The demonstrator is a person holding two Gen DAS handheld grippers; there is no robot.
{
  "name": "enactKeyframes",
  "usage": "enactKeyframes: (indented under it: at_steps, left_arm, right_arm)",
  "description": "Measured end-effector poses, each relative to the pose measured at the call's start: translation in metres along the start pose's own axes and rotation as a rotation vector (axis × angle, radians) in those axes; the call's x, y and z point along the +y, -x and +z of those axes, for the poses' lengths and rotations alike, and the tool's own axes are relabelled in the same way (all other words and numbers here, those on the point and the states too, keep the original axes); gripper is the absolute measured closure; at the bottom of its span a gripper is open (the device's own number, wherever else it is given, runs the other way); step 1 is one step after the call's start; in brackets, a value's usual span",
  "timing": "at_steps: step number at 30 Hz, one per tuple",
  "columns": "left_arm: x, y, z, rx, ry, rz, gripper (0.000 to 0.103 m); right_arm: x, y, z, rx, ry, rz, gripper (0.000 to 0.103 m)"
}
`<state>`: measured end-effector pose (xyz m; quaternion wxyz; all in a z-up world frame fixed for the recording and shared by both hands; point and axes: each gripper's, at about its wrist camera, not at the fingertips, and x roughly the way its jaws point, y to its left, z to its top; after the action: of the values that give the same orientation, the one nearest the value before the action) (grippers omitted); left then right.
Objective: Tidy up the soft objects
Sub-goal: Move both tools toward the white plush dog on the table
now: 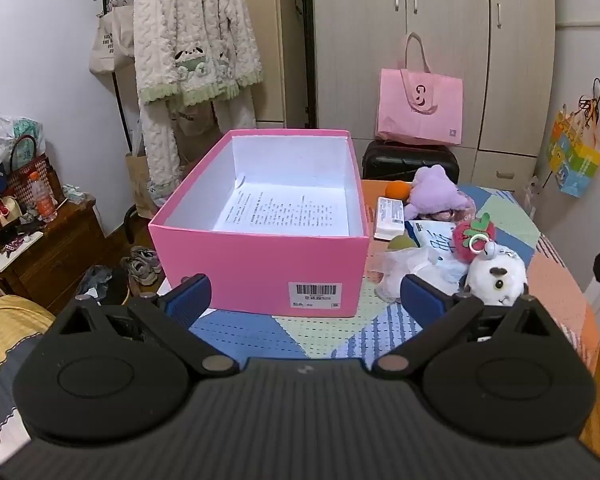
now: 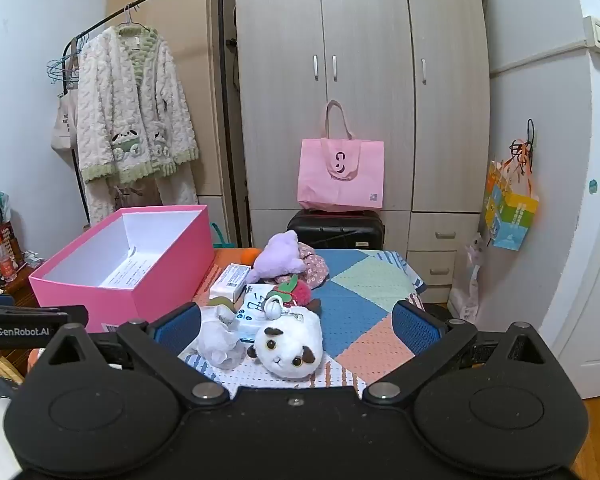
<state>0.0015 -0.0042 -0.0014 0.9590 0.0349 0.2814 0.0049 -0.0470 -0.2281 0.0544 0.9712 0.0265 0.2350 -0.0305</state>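
Clutter is my main worry here: the white plush [image 2: 288,344] lies on the tabletop [image 2: 360,304] touching a crumpled white bag [image 2: 218,338] and a blue-and-white packet [image 2: 252,312], with a strawberry plush [image 2: 298,292] just behind it and a ring clip [image 2: 274,306] resting on its top. My right claw [image 2: 298,322] hangs above it with its jaws wide apart and nothing between them, so if I come down as I am now, I judge the left pad could catch the bag or the packet and drag it along. My left claw [image 1: 306,300] is also spread open and empty, facing the pink box [image 1: 260,268], which holds only a printed sheet [image 1: 288,210]. The purple plush [image 2: 282,258] sits further back near an orange [image 2: 250,256]; I cannot tell whether the clip joins the white plush to the strawberry one, and if it does, lifting one may pull the other off the edge. A soft body can also slip from a shallow pinch.
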Motion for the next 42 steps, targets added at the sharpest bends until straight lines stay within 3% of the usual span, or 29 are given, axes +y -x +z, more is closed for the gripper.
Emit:
enactKeyframes:
  at_steps: [18,42]
  left_arm:
    - [0.013,0.013,-0.009,-0.075,0.049,-0.066,0.000]
    - [0.001,0.007,-0.022,-0.004,0.004,-0.103,0.000]
  right_arm:
    - [0.002,0.002,-0.008,0.016,0.013,0.008,0.000]
    - [-0.006,0.007,-0.017,0.049,0.014,-0.006,0.000]
